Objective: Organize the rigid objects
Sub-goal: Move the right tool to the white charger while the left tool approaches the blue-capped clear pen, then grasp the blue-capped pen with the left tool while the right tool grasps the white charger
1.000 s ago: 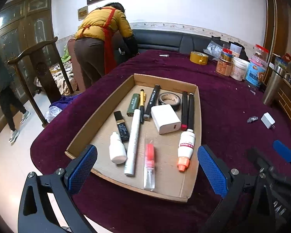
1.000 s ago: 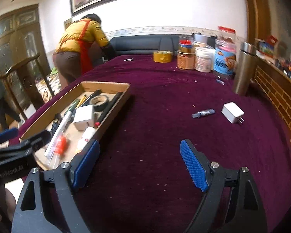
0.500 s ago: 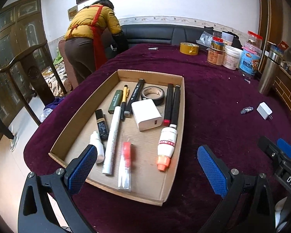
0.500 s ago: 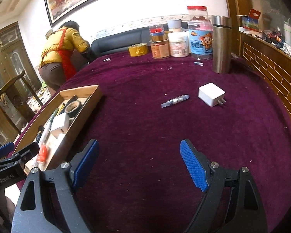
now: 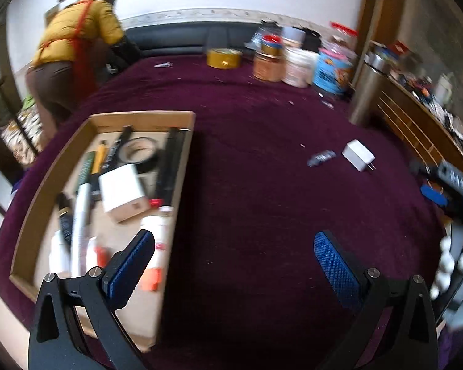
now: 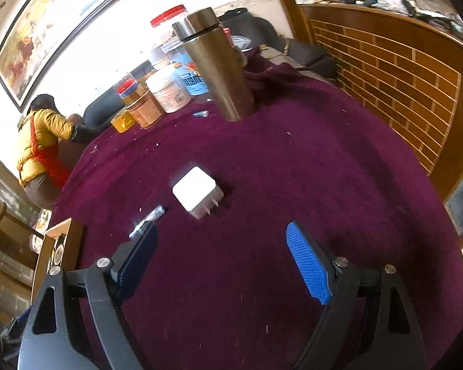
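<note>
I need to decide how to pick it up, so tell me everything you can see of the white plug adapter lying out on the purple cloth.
The white plug adapter is a small, smooth, glossy block with rounded corners, plastic by the look of it. Two flat metal prongs stick out of one end, pointing toward the right gripper. It lies flat on the purple cloth, outside the cardboard tray. A small dark, silvery stick-like object lies close beside it, not touching. Nothing grips it; it sits ahead of the open jaws.
</note>
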The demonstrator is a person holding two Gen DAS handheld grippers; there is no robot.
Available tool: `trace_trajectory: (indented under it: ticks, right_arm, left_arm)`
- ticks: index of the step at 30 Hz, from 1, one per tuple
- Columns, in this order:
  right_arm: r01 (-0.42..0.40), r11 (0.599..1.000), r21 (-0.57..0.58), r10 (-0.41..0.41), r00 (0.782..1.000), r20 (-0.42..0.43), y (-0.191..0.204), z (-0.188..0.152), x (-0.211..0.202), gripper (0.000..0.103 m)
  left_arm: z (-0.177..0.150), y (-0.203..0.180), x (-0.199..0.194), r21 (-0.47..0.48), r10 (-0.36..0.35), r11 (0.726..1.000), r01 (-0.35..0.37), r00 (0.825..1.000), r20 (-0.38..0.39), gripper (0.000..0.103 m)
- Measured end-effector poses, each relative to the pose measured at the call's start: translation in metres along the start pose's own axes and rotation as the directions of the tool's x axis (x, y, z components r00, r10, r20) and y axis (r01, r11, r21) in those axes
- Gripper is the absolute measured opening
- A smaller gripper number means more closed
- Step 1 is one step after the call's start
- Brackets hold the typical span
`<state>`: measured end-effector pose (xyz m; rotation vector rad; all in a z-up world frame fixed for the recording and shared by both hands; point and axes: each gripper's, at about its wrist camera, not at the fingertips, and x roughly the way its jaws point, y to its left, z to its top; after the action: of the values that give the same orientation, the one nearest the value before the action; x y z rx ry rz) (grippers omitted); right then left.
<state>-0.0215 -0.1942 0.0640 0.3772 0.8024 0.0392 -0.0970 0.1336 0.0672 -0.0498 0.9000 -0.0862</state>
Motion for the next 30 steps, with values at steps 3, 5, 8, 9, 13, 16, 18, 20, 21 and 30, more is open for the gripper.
trace_trajectory:
  ticks: [3,5,8,9,13,16,18,20,21,30]
  right_arm:
    - [0.002,0.992,-0.130,-0.006,1.000,-0.031,0.022,0.009,0.028,0.085]
    - [0.025,0.979,-0.202,-0.039,0.997,-0.063,0.035,0.013,0.049,0.085]
    - [0.092,0.951,-0.296,-0.121,0.989,-0.080,0.051,0.016,0.080,0.085]
    - [0.103,0.944,-0.313,-0.138,0.986,-0.089,0.053,0.018,0.090,0.085]
    - [0.064,0.960,-0.272,-0.102,0.986,-0.130,0.042,0.020,0.107,0.062]
    - [0.008,0.977,-0.213,-0.037,0.990,-0.133,0.026,0.020,0.100,0.046]
    - [-0.021,0.984,-0.179,-0.002,0.991,-0.132,0.017,0.018,0.098,0.046]
    - [-0.032,0.985,-0.172,0.009,0.991,-0.132,0.014,0.016,0.097,0.046]
    - [-0.033,0.985,-0.172,0.010,0.991,-0.131,0.014,0.018,0.097,0.046]
    - [-0.057,0.988,-0.147,0.038,0.990,-0.133,0.014,0.023,0.095,0.046]
  left_arm:
    - [0.008,-0.022,0.008,0.073,-0.004,0.997,0.004,1.000,0.008,0.101]
    - [0.014,-0.036,0.013,0.129,-0.001,0.992,-0.001,1.000,0.018,0.100]
    - [0.026,-0.048,0.027,0.177,0.016,0.984,-0.017,1.000,0.005,0.089]
    - [0.030,-0.052,0.032,0.189,0.015,0.982,-0.013,1.000,-0.006,0.088]
    - [0.046,-0.069,0.056,0.241,0.017,0.971,-0.012,1.000,-0.019,0.085]
    - [0.053,-0.084,0.074,0.282,0.006,0.959,0.003,1.000,-0.030,0.085]
    - [0.058,-0.097,0.089,0.321,-0.005,0.947,0.015,0.999,-0.034,0.085]
    - [0.065,-0.110,0.102,0.353,-0.021,0.935,0.033,0.999,-0.038,0.083]
    - [0.069,-0.116,0.110,0.366,-0.027,0.930,0.039,0.999,-0.038,0.083]
    - [0.082,-0.141,0.157,0.408,-0.140,0.896,0.175,0.984,-0.114,0.027]
